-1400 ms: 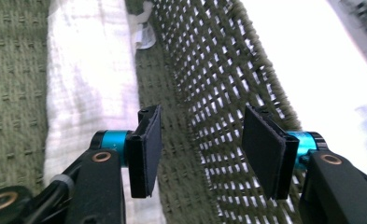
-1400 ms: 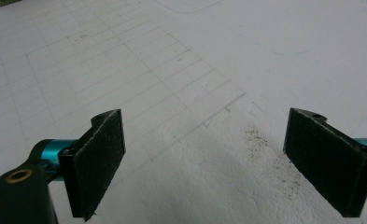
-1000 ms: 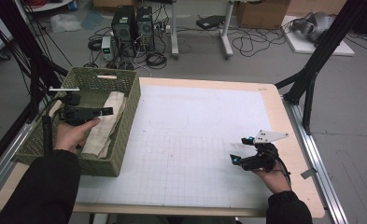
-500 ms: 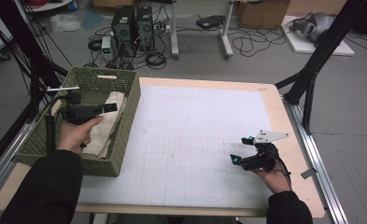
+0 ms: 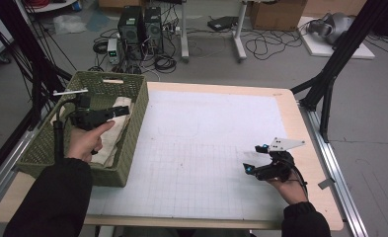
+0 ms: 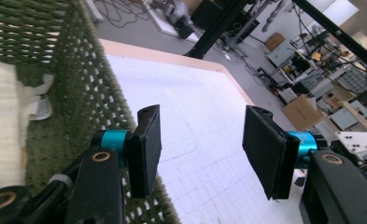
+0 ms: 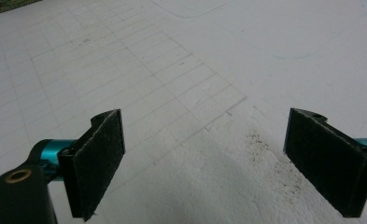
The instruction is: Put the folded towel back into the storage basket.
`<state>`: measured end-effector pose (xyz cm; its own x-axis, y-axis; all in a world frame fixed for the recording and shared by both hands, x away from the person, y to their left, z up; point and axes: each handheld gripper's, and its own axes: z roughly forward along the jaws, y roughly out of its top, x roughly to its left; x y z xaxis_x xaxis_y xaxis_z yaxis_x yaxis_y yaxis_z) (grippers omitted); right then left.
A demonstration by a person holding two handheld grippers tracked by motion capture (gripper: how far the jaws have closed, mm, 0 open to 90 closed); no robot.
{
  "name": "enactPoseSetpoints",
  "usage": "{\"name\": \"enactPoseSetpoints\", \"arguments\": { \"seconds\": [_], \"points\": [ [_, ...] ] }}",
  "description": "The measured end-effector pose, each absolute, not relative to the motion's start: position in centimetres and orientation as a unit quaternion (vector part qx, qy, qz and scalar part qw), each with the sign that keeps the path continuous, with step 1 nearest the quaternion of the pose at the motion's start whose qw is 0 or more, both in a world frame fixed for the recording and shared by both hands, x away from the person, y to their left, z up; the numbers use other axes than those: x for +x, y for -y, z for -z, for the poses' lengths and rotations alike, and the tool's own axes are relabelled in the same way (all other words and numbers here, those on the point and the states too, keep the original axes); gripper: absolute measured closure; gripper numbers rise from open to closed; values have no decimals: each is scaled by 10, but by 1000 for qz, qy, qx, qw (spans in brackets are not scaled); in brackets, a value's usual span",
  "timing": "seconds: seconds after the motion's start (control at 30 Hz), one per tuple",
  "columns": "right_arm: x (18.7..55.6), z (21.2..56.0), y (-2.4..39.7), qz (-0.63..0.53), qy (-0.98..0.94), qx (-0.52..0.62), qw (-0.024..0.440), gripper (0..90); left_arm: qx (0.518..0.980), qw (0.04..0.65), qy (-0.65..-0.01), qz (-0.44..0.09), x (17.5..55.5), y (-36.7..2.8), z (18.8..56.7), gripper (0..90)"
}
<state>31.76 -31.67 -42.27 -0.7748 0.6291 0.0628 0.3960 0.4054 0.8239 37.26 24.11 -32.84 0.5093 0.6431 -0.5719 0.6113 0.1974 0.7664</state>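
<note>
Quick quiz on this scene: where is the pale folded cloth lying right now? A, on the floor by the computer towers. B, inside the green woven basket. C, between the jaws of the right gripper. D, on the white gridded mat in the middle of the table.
B: the high view shows the cloth lying inside the green basket, under the left gripper, whose jaws stand open with nothing between them.

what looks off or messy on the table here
Little stands out. The white mat has a patch of dark specks and a rough, worn surface near the right gripper. In the green basket, the cream cloth lies rumpled, not folded.
</note>
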Motion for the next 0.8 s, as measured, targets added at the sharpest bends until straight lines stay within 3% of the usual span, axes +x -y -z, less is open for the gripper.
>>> {"name": "enactPoseSetpoints", "arguments": {
  "seconds": [0.8],
  "points": [
    [318,422,316,-451,-829,304,130,119,642,593,-485,-13,375,-187,322,456]
  ]
}}
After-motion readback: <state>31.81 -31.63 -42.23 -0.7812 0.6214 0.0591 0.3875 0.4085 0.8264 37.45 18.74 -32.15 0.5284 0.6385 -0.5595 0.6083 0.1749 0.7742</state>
